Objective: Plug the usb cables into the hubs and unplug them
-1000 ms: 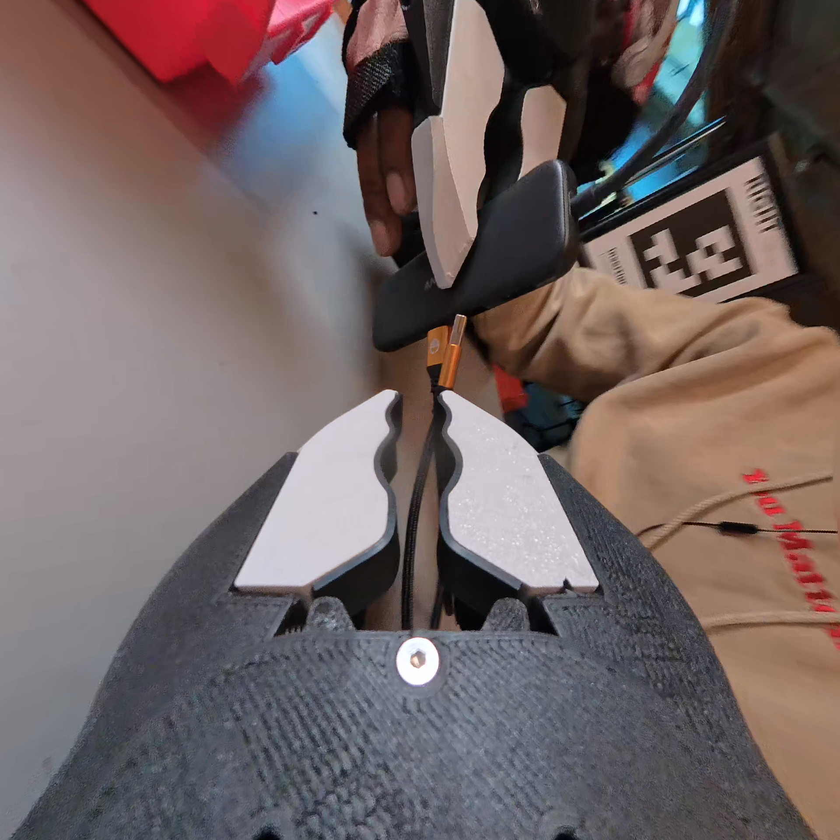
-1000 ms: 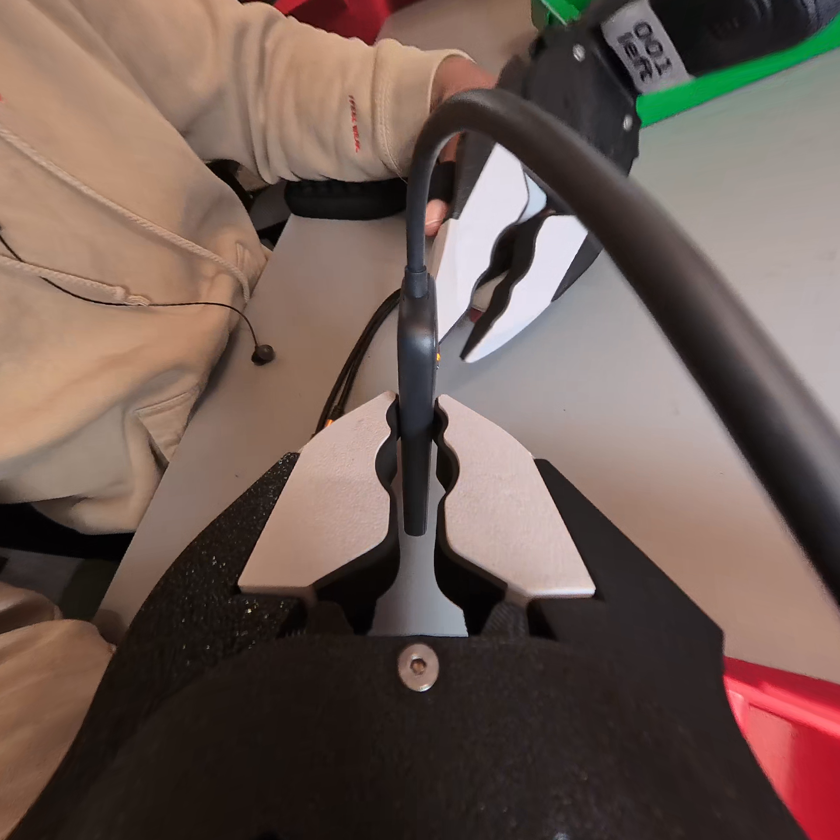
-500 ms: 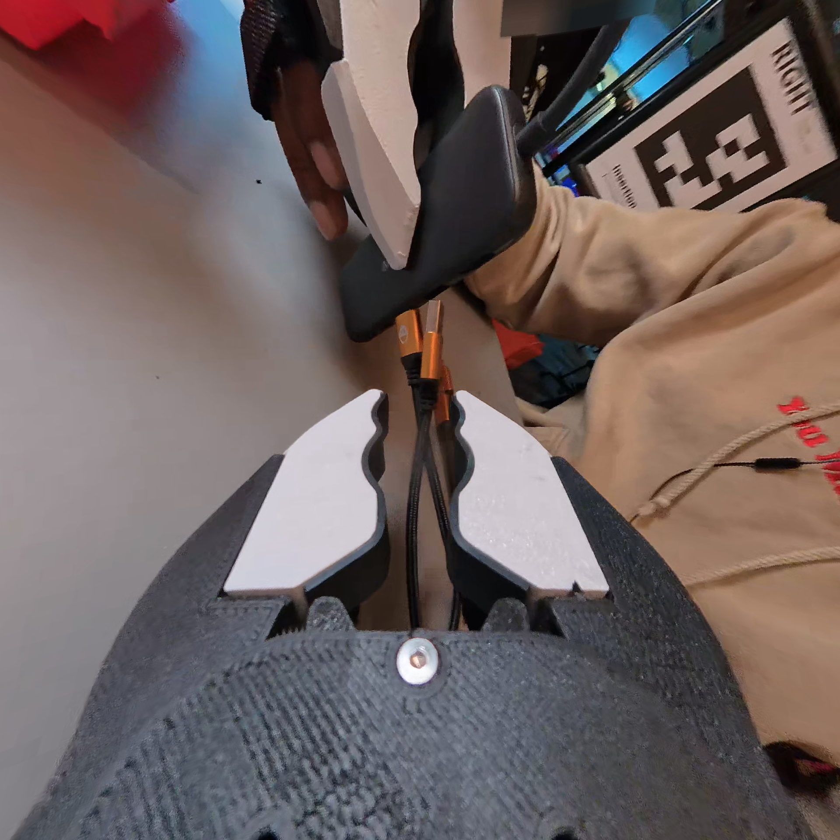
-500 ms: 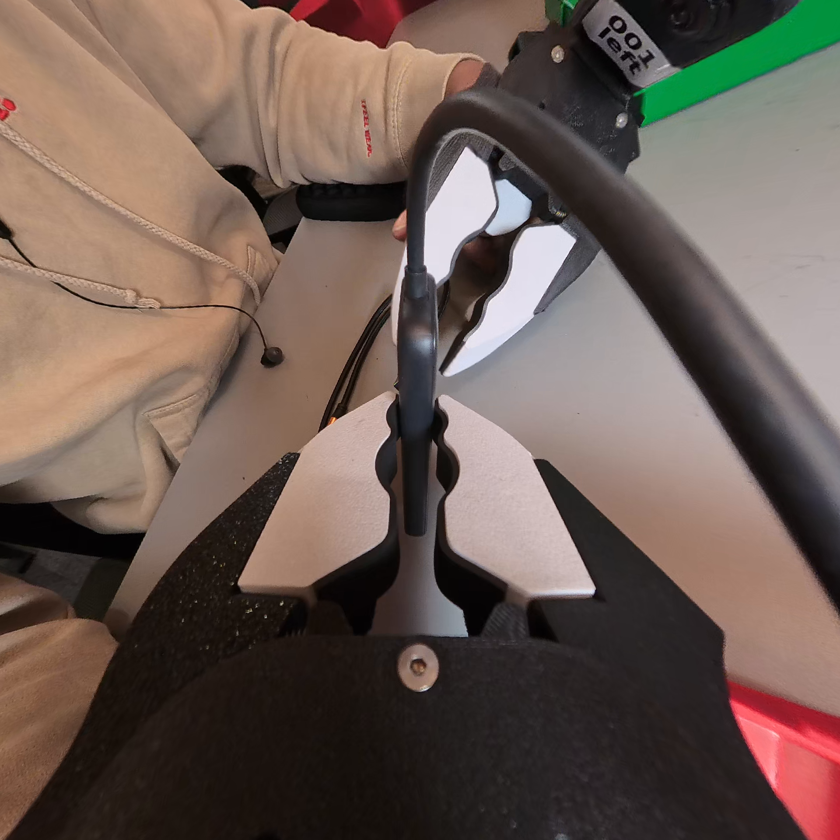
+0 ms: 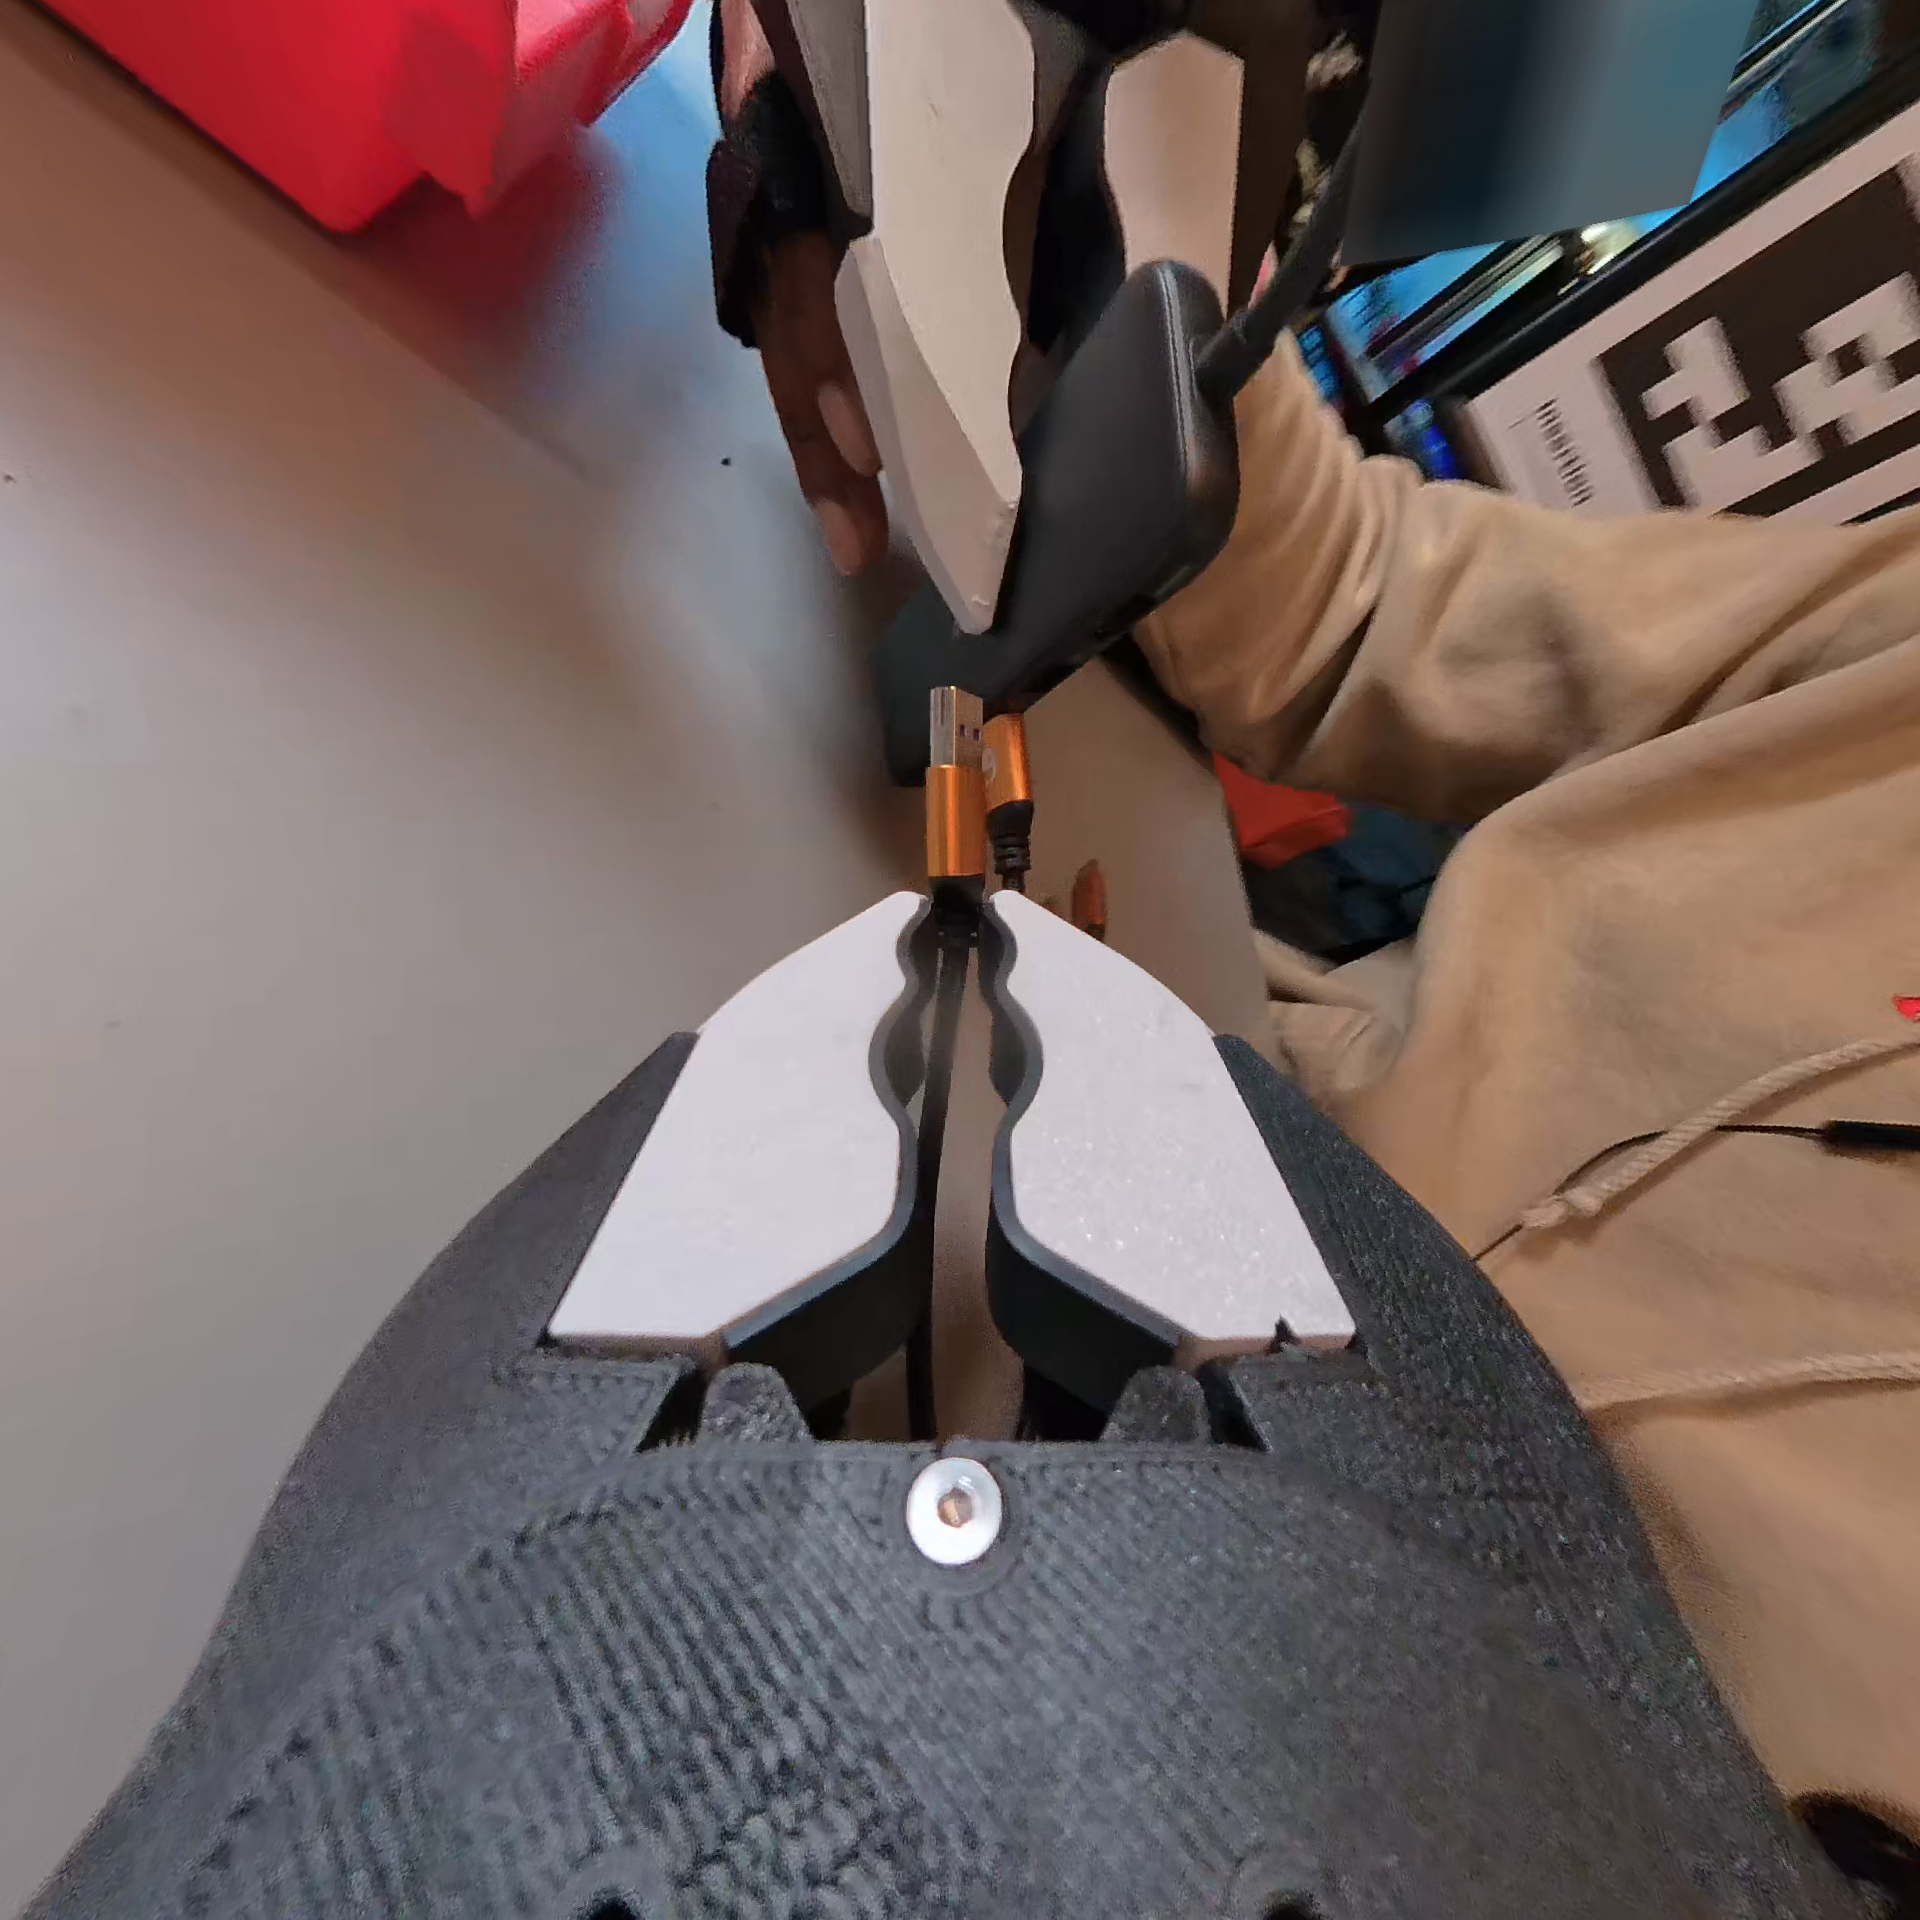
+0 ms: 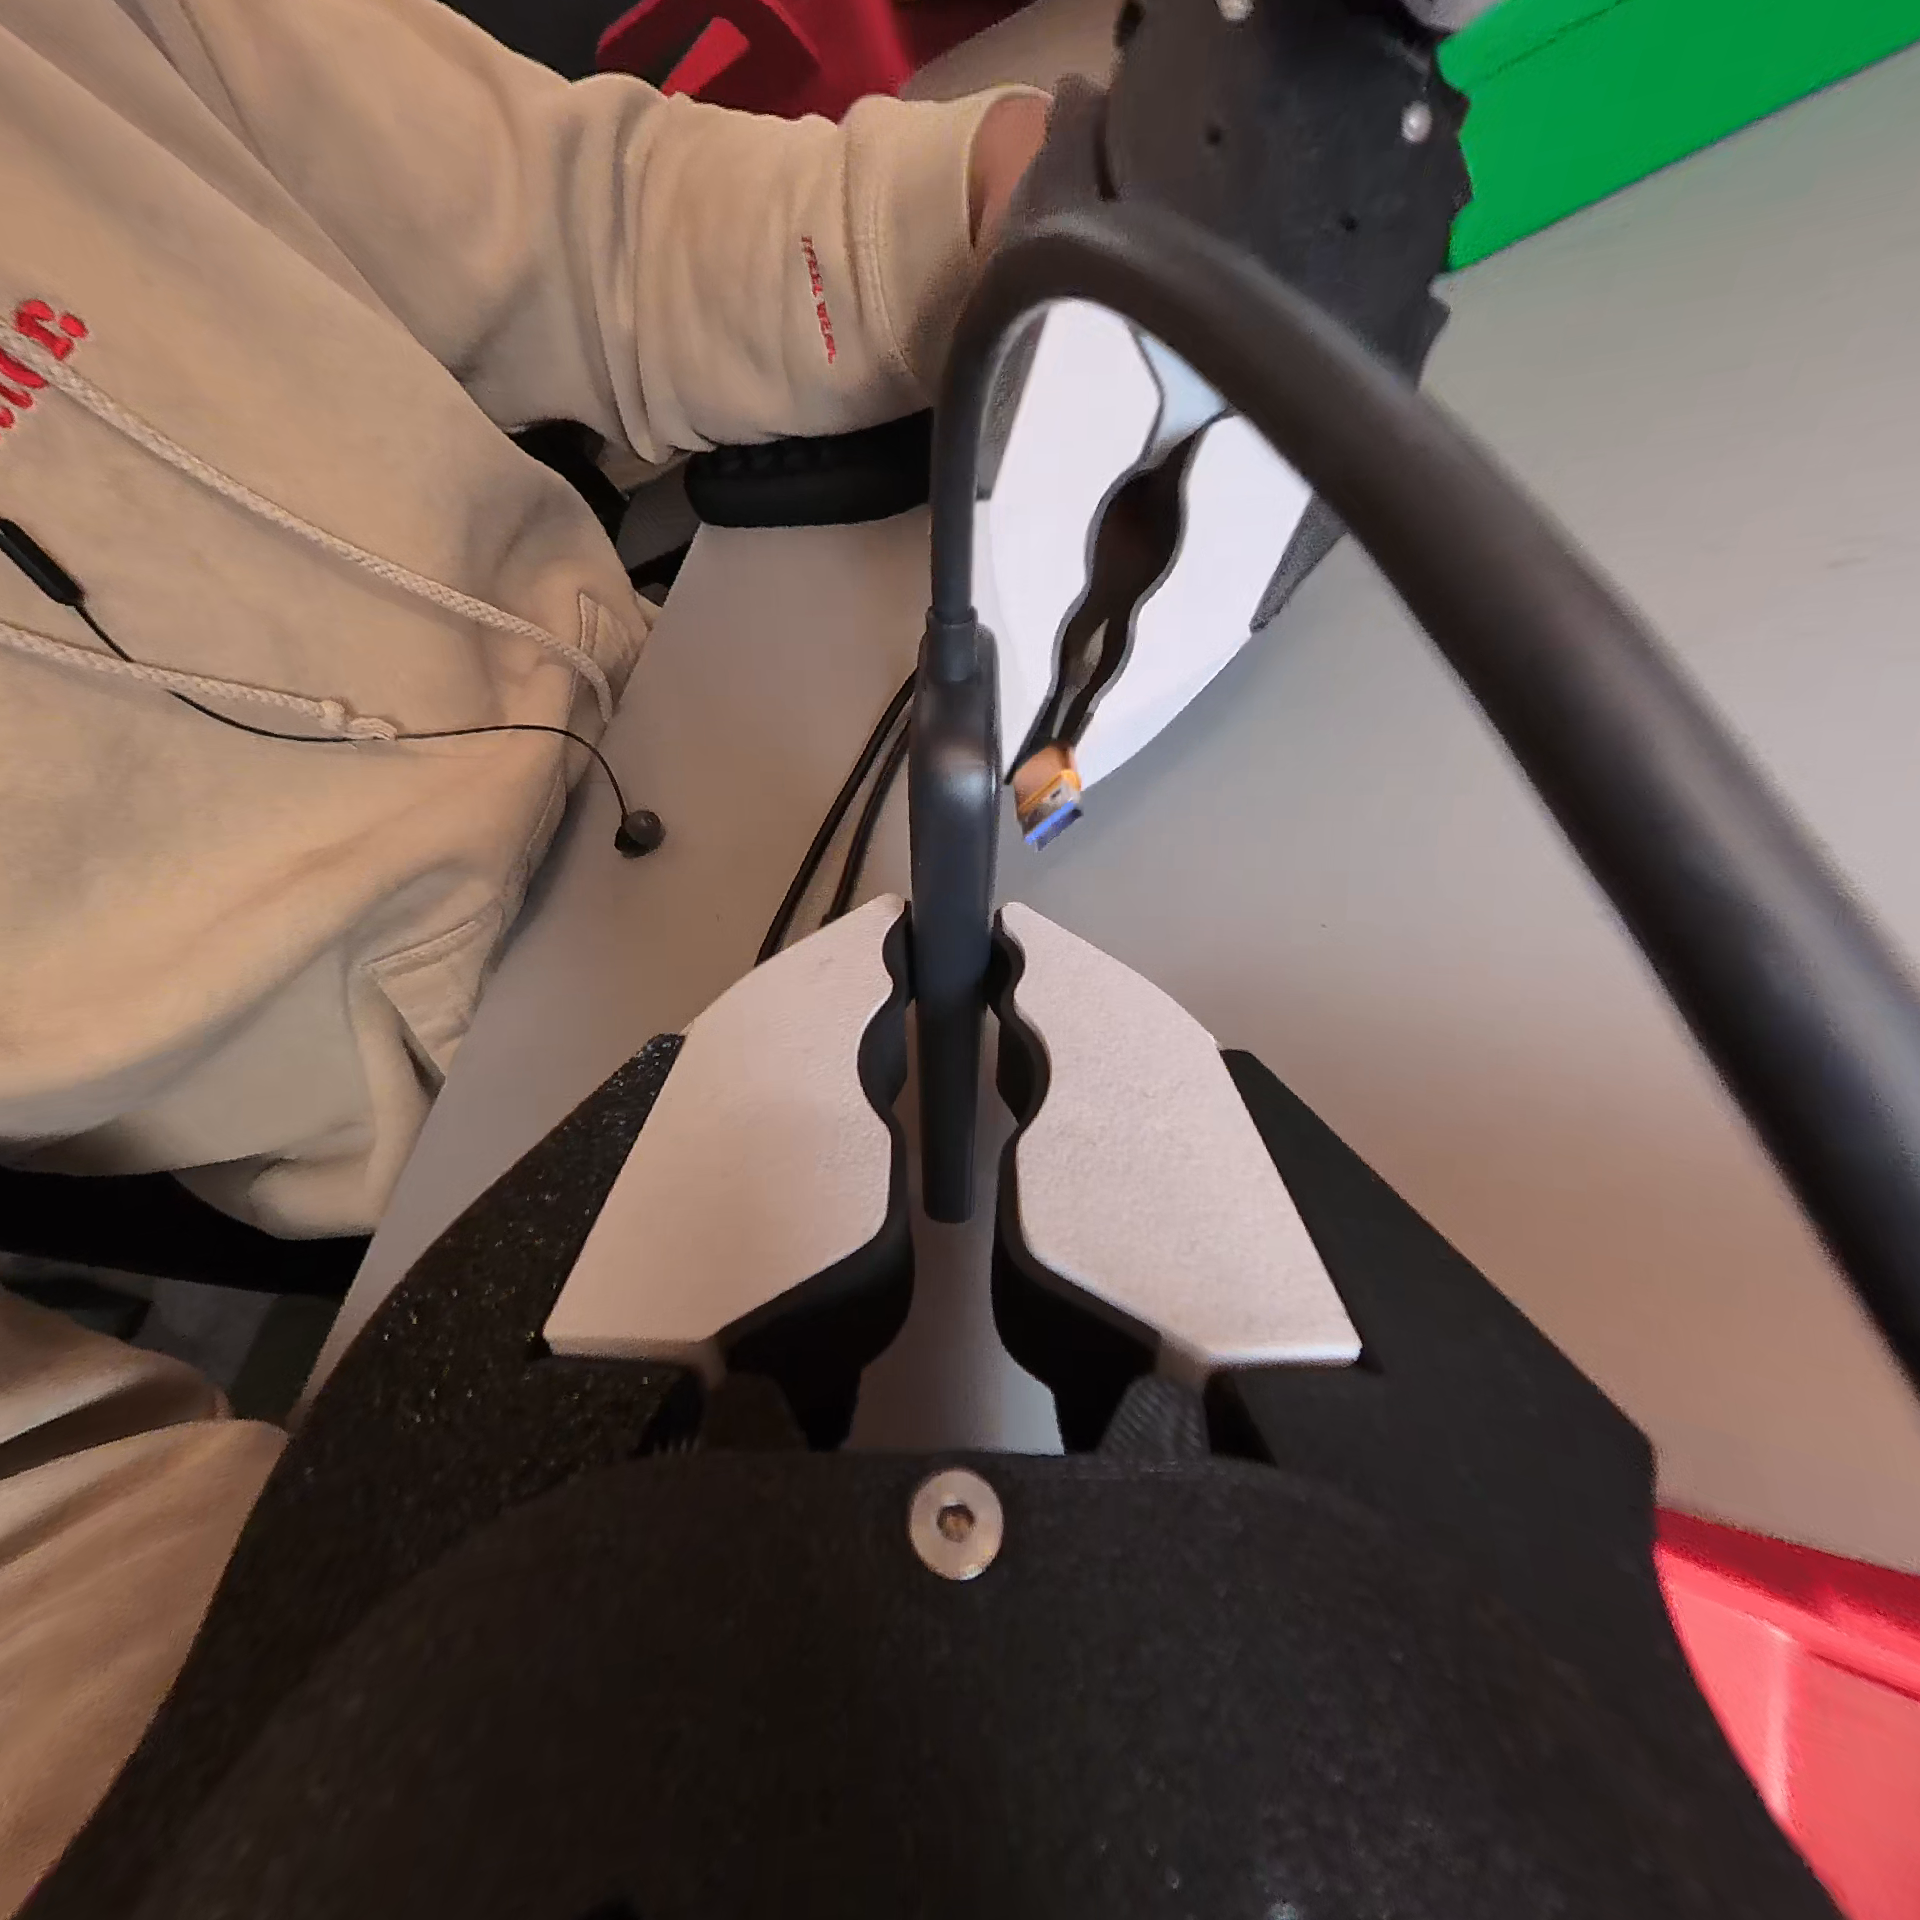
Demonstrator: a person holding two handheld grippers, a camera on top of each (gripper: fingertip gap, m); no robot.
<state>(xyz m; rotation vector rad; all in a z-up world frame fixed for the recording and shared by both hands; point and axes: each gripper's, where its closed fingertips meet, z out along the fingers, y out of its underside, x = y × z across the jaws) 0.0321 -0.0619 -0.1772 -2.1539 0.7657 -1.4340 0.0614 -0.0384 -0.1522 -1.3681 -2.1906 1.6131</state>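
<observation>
My left gripper [image 5: 958,902] is shut on a black cable right behind its orange USB plug [image 5: 954,821]. The plug's bare metal tip points at the edge of the dark hub [image 5: 1101,499] and is not seated in it. A second orange plug [image 5: 1006,769] sits at the hub's edge beside it. My right gripper [image 6: 954,920] is shut on the dark grey hub [image 6: 951,831], held edge-on above the table. In the right wrist view, the left gripper [image 6: 1081,707] holds the orange plug [image 6: 1049,805] next to the hub.
The hub's thick black lead [image 6: 1455,499] arcs to the right. Thin black cables [image 6: 842,831] lie on the grey table [image 6: 1455,1039]. A red bin [image 6: 1787,1662] and a green object [image 6: 1662,125] stand at the edges. A person's beige sleeve [image 5: 1507,675] is close by.
My left jaws opened wider around two cables, then closed again on one cable just behind its plug. That plug's metal tip now shows free beside the hub. The right gripper kept its hold on the hub.
</observation>
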